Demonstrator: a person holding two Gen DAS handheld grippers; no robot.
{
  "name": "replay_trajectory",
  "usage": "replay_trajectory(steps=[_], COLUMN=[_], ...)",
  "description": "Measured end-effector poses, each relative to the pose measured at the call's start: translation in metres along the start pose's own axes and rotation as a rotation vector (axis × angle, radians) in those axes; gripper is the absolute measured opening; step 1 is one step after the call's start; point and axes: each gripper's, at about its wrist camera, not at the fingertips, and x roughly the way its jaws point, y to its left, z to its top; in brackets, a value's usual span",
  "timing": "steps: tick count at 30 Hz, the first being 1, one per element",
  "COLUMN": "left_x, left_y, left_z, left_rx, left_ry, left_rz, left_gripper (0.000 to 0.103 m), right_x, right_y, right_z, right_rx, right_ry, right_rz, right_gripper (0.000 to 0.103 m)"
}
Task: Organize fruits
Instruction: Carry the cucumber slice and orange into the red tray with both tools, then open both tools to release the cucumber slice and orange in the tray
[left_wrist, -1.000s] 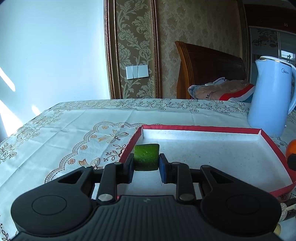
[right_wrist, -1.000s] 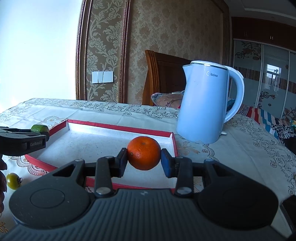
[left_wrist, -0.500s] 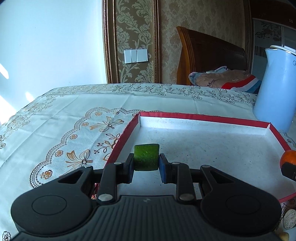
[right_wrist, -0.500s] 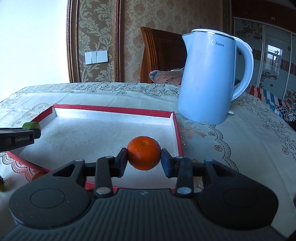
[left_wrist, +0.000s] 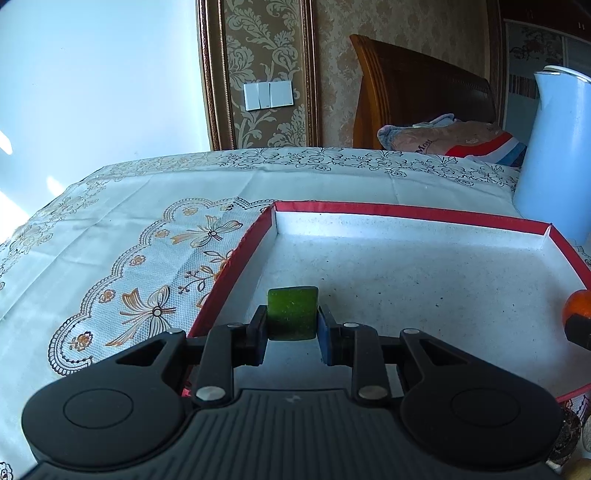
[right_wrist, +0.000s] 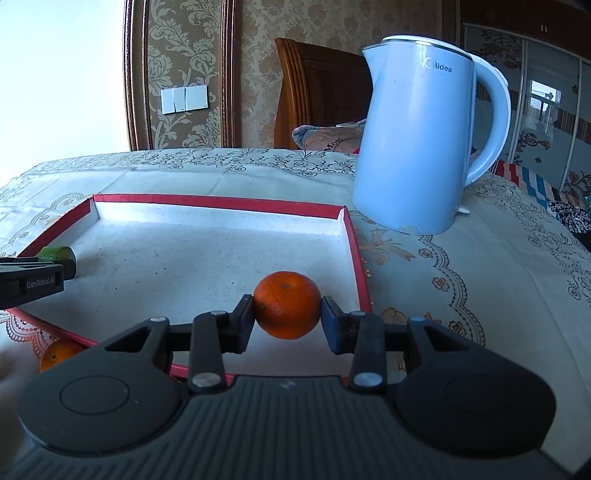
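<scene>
My left gripper (left_wrist: 291, 325) is shut on a small green fruit (left_wrist: 293, 313) and holds it over the near-left part of the red-rimmed white tray (left_wrist: 406, 212). My right gripper (right_wrist: 287, 314) is shut on an orange mandarin (right_wrist: 287, 308) over the tray's near-right corner (right_wrist: 356, 258). The left gripper with its green fruit (right_wrist: 55, 253) shows at the left edge of the right wrist view. The mandarin (left_wrist: 576, 304) shows at the right edge of the left wrist view. Another mandarin (right_wrist: 59, 354) lies on the cloth just outside the tray's near rim.
A light blue electric kettle (right_wrist: 421, 140) stands on the patterned tablecloth (left_wrist: 129, 240) right behind the tray's far right corner. A wooden chair (left_wrist: 413, 96) with folded cloth stands behind the table. Small round items (left_wrist: 569, 439) lie at the near right.
Both grippers have moved forward and lower over the tray, each still holding its fruit. The kettle and tray look closer.
</scene>
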Motion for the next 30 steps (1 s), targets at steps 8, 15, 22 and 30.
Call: replay_trajectory(steps=[8,15,22,30], left_x=[0.0003,0.0001,-0.0002,0.0002], left_y=[-0.0025,-0.0036,-0.0033,-0.0047], left_z=[-0.0025,-0.0032,-0.0048,-0.0094], left_rx=[0.012,0.016,0.013,0.028], left_ry=[-0.004,-0.007,-0.015,-0.020], left_rz=[0.000,0.002,0.002,0.011], left_gripper=[0.027,0.027,0.027,0.027], right_x=[0.0039,0.0054,0.0051,0.0054], right_y=[-0.0024,-0.0019,-0.0024,-0.0010], right_z=[-0.0022,-0.0040,-0.0051,-0.0072], right_rx=[0.013,0.012,0.015,0.006], right_ry=[0.016,0.025,0.022,0.013], right_rz=[-0.004,-0.008,-0.009,-0.022], right_gripper=[0.037,0.037,0.037,0.037])
